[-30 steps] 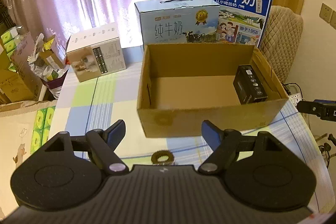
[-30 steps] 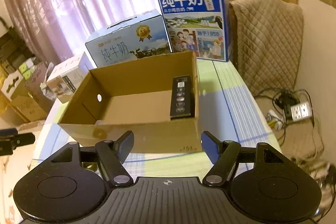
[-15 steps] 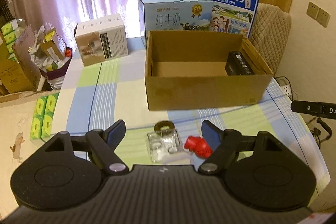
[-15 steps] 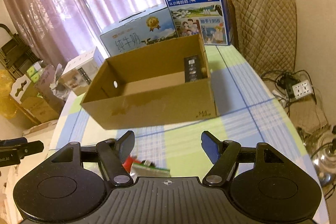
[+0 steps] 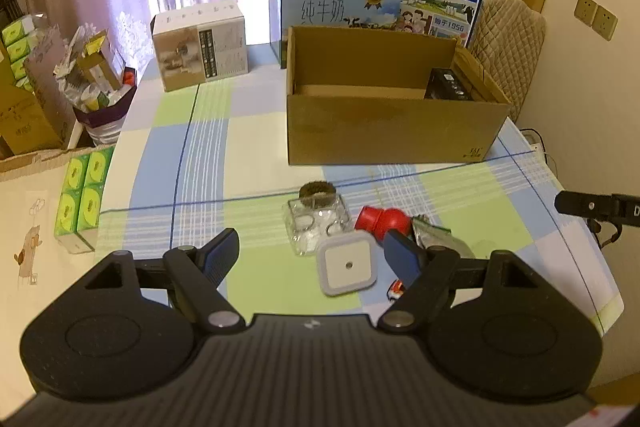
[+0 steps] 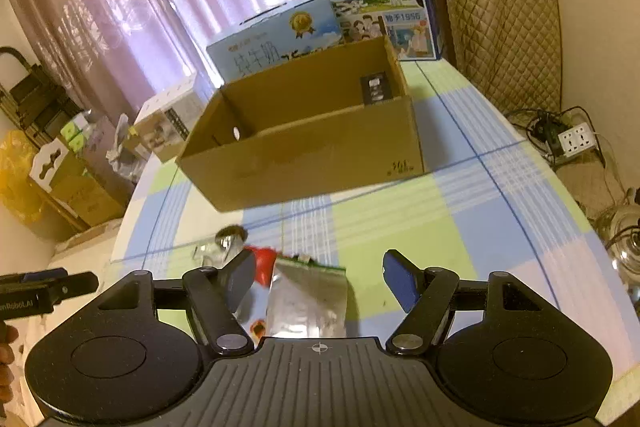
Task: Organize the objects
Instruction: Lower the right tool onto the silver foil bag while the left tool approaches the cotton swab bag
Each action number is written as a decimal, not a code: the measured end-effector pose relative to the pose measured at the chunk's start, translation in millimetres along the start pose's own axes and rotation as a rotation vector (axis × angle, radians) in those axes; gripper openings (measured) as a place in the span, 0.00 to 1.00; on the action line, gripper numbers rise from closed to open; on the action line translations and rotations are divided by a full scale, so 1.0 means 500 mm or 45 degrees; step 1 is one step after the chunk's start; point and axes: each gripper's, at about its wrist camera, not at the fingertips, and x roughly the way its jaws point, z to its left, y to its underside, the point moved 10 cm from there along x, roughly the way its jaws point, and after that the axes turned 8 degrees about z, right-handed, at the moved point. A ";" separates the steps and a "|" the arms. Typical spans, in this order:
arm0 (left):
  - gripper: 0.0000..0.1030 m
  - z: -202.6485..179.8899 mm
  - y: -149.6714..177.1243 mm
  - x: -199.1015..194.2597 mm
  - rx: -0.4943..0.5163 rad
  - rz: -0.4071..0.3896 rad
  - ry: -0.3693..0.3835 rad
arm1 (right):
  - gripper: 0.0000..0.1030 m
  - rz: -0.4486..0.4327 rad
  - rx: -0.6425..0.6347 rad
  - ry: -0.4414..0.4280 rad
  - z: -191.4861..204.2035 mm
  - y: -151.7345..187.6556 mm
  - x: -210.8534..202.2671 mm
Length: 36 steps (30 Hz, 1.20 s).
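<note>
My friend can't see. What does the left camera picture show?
The open left gripper hangs over a checked table, holding nothing. Beyond its fingers lie a white square gadget, a glass jar and a red toy. Farther back stands an open cardboard box with a black box inside.

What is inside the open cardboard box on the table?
Inside the cardboard box, one black box stands against its right wall. The near wall hides most of the floor, so more could lie there unseen.

Both wrist cams sit near the table's front edge, tilted down toward the box (image 5: 394, 131) (image 6: 304, 155): left cam faces it squarely, right cam from its right. Shared: box, clutter just before it.
</note>
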 end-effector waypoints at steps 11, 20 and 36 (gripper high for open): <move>0.75 0.022 0.072 0.011 0.003 0.059 0.019 | 0.66 0.069 0.015 0.038 0.012 0.089 0.015; 0.75 0.016 0.107 0.015 0.030 0.076 0.055 | 0.66 0.108 0.027 0.087 0.018 0.142 0.026; 0.75 0.014 0.162 0.058 0.020 0.144 0.061 | 0.83 0.292 -0.043 0.090 0.028 0.206 0.111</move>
